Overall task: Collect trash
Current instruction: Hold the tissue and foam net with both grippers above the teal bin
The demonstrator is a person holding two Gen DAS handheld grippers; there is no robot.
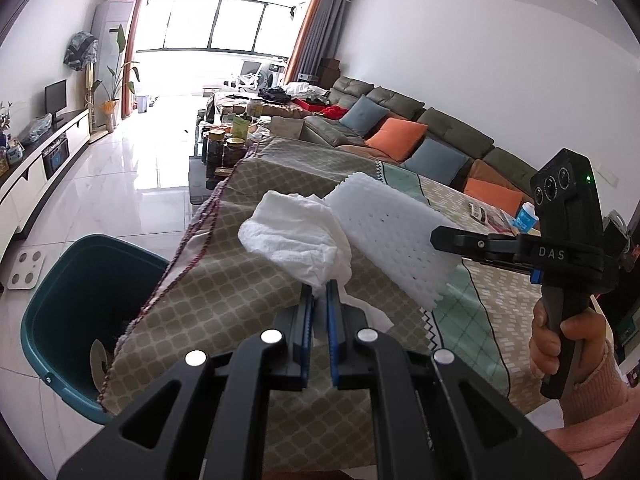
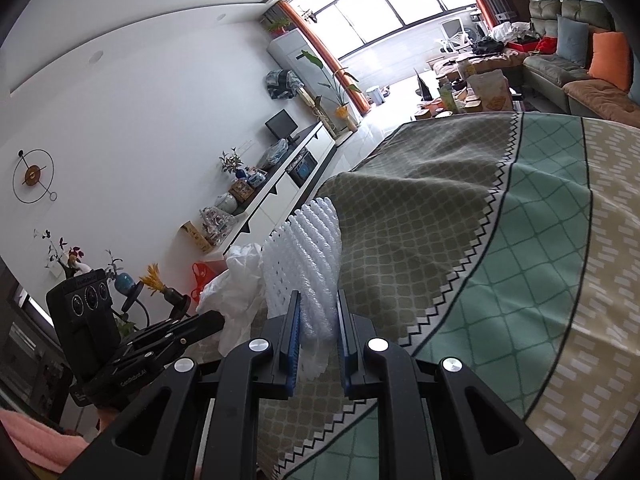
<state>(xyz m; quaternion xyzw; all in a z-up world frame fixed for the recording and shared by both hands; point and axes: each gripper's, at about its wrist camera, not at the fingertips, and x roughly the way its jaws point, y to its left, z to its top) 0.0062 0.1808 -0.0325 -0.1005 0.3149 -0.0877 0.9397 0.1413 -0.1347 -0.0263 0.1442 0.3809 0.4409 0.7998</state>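
Teal plastic bin (image 1: 68, 320) on the floor beside the patterned tablecloth (image 1: 248, 304); one pale scrap inside. Left gripper (image 1: 319, 300) clamps crumpled white tissue (image 1: 296, 236) above the cloth. Right gripper (image 2: 318, 320) pinches perforated white foam netting sheet (image 2: 304, 256), touching the tissue.

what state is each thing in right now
left gripper: shut on crumpled white tissue, lifted above table
right gripper: shut on white foam net sleeve, lifted
teal plastic bin: open, upright beside the patterned tablecloth
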